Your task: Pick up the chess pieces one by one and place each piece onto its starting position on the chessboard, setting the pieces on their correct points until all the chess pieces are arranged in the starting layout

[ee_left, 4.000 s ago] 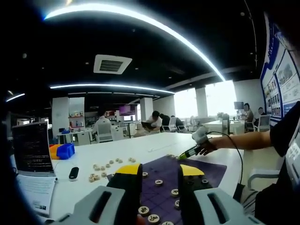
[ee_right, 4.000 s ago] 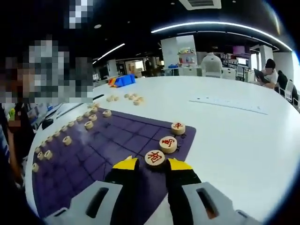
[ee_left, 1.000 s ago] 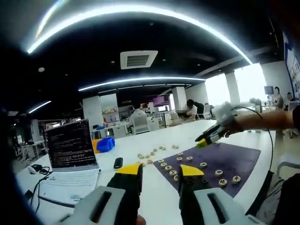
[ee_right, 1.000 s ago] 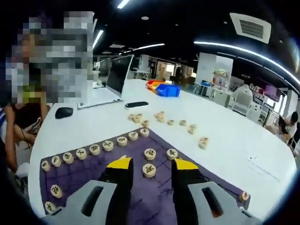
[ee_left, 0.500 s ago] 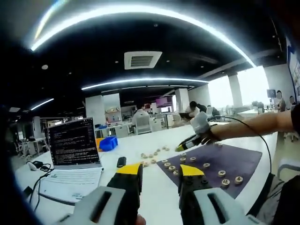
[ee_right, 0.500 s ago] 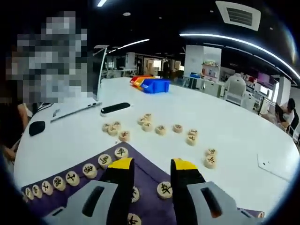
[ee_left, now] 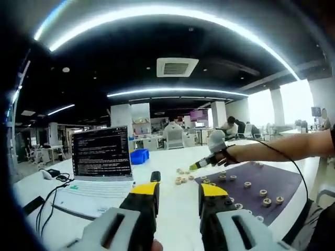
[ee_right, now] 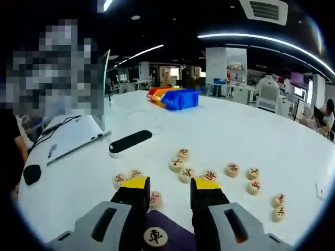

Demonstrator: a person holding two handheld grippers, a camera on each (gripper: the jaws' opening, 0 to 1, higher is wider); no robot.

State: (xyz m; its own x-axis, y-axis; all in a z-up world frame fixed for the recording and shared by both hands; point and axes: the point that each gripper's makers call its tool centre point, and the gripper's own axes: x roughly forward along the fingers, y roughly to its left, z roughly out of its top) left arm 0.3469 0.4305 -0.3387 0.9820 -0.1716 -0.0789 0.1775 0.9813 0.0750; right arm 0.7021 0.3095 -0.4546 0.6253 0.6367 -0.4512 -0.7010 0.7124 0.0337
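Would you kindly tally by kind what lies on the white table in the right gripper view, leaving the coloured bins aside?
Chess pieces on the bare table: 12
Chess piece on the purple mat: 1
Black bar-shaped device: 1
Computer mouse: 1
Laptop: 1
Total: 16
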